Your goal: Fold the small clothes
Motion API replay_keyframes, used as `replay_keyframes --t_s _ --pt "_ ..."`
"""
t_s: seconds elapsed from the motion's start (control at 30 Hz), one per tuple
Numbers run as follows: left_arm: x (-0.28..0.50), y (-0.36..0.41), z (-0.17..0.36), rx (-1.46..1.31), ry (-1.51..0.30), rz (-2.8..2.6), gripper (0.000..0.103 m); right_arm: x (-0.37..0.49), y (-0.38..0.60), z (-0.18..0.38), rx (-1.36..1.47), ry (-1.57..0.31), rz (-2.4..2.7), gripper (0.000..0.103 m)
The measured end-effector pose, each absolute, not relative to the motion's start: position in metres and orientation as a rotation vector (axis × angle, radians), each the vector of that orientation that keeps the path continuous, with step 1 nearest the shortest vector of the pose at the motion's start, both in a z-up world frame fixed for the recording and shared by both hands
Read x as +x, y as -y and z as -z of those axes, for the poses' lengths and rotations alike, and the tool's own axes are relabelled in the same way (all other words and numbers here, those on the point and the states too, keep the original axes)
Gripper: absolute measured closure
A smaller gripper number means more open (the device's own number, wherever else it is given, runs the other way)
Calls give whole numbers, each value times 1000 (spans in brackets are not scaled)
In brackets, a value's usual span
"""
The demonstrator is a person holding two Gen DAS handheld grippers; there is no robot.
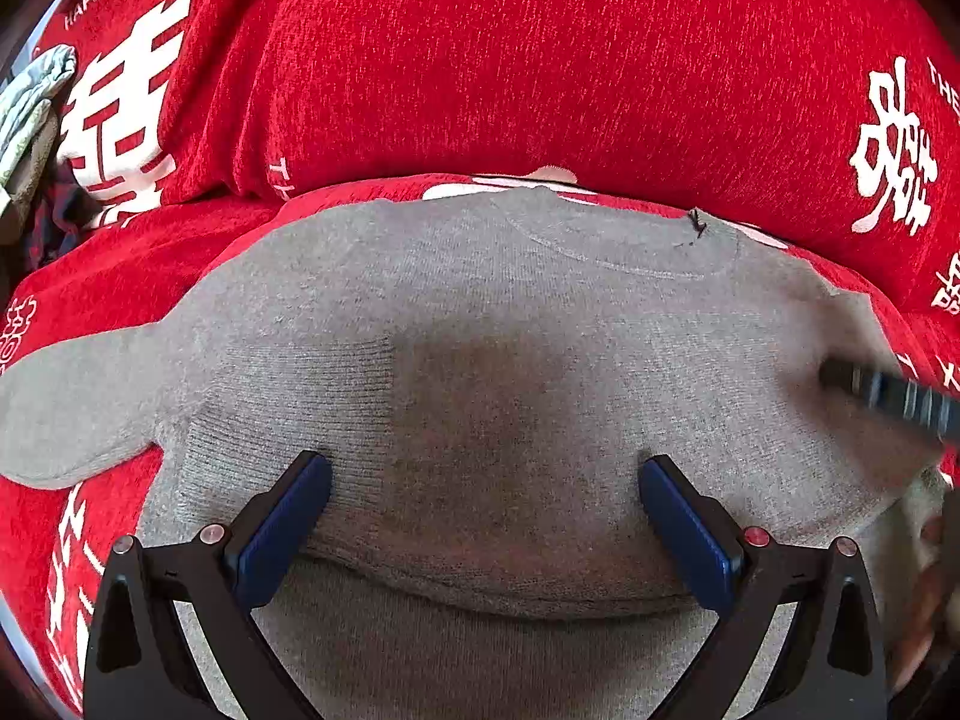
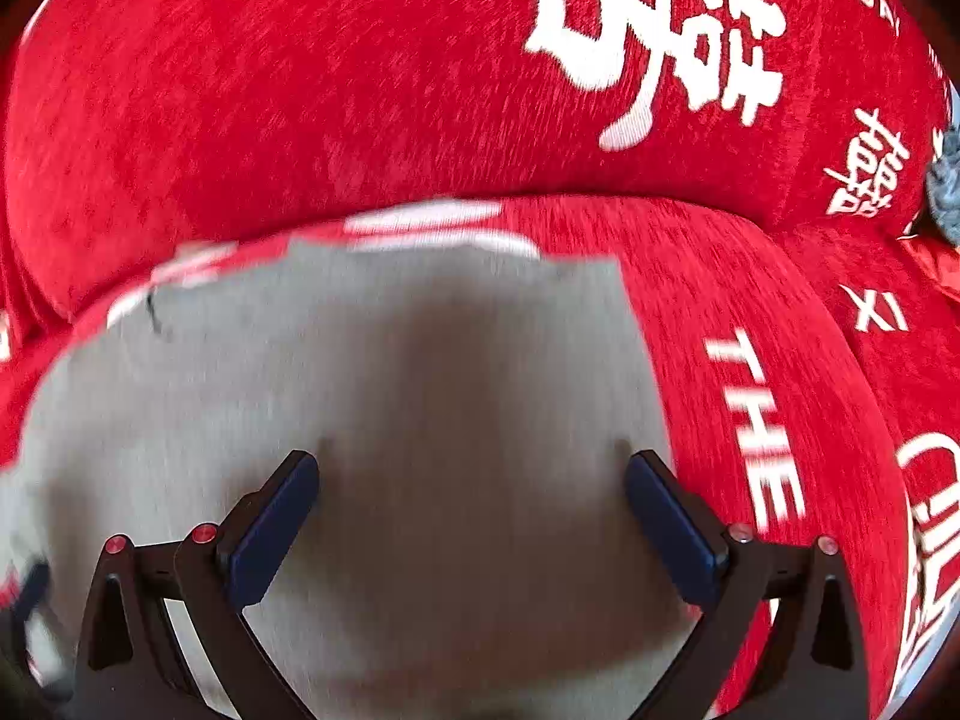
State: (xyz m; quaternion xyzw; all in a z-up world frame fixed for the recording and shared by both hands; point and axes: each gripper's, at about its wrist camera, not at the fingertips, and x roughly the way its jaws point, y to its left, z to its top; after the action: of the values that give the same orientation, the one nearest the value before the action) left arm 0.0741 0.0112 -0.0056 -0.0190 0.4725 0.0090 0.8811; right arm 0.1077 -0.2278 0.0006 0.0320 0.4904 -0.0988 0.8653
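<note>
Grey sweater (image 1: 480,360) lies flat on the red sofa seat (image 1: 120,276), neck toward the backrest. Left tool (image 1: 483,531) and right tool (image 2: 471,525) both stand wide, gripping nothing, above the cloth. Recommend pinching one layered edge squarely, folding without dragging.

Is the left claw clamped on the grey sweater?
No. The left claw stands wide open over the grey sweater, and its blue pads pinch no fabric.
</note>
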Motion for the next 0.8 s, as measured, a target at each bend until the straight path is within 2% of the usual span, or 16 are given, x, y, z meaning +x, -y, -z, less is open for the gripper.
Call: replay_keyframes --t_s 0.3,0.4,0.63,0.8 --pt "54 -10 -1 -8 -1002 -32 0 51 192 -5 -102 -953 211 1" --pt "36 -18 -3 -35 -994 -16 0 40 192 -10 -65 -935 199 1" --pt "17 -81 -10 -138 -986 -116 0 44 155 -27 -100 -876 142 1" --pt "5 -167 -13 -272 -977 -249 0 72 117 5 -96 -1027 15 1"
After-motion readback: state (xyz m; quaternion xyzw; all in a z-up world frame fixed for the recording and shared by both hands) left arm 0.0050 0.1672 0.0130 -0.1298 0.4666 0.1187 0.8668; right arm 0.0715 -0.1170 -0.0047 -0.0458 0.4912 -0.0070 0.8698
